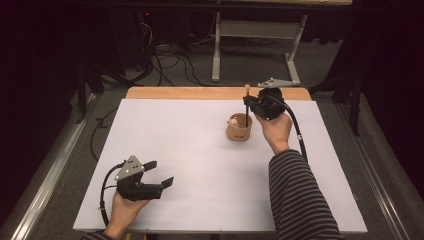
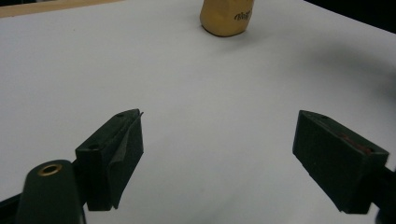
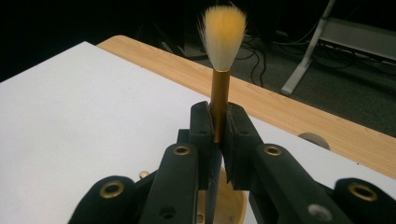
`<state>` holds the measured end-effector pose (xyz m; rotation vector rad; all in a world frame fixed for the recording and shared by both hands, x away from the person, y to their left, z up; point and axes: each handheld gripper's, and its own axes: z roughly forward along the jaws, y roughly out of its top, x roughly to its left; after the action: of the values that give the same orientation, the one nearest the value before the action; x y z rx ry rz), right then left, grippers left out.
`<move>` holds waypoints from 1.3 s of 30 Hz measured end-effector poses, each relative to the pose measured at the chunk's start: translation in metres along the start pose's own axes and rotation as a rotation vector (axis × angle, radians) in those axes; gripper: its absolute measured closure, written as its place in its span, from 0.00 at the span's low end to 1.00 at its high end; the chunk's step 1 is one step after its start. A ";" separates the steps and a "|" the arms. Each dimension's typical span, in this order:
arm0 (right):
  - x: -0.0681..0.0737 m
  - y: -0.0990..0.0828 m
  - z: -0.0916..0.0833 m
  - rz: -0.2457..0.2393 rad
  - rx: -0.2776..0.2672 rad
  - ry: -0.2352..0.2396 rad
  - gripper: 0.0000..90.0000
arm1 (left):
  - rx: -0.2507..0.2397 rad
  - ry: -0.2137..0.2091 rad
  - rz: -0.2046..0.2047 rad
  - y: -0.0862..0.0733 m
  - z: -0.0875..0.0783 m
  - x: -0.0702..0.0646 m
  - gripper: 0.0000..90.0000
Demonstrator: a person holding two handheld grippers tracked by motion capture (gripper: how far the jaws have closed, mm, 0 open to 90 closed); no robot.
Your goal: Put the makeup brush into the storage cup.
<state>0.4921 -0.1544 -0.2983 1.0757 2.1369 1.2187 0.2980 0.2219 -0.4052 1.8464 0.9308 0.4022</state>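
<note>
A brush point(image 1: 247, 91) with a pale bristle tuft stands upright, bristles up. My right gripper point(image 1: 249, 105) is shut on it just above a small tan wooden cup point(image 1: 239, 131). In the right gripper view the jaws pinch the brush's golden ferrule point(image 3: 219, 95) below the yellow-white bristles, and the cup's rim point(image 3: 233, 198) shows underneath. The brush's dark lower end reaches down into the cup, where a pale object point(image 1: 233, 120) also sits. My left gripper point(image 1: 159, 173) rests open near the table's front left, holding nothing; its view point(image 2: 219, 122) looks across the white sheet at the cup point(image 2: 227, 17).
A white sheet point(image 1: 190, 165) covers most of the wooden table point(image 1: 200, 93). Behind the table are a dark floor with cables point(image 1: 170, 62) and a grey metal stand point(image 1: 216, 50). A striped sleeve point(image 1: 300, 195) comes in from the bottom right.
</note>
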 end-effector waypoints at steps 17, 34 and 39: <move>0.004 -0.005 0.011 -0.027 0.050 0.001 0.94 | 0.000 -0.001 0.002 0.000 0.000 0.000 0.19; 0.001 -0.013 0.015 -0.016 0.076 -0.001 0.94 | 0.001 0.000 0.001 0.000 0.000 0.000 0.19; 0.000 -0.015 0.018 -0.017 0.090 -0.002 0.94 | 0.002 -0.001 0.000 0.000 0.000 0.000 0.19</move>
<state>0.4984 -0.1497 -0.3197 1.0935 2.2135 1.1222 0.2979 0.2218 -0.4051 1.8482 0.9315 0.4005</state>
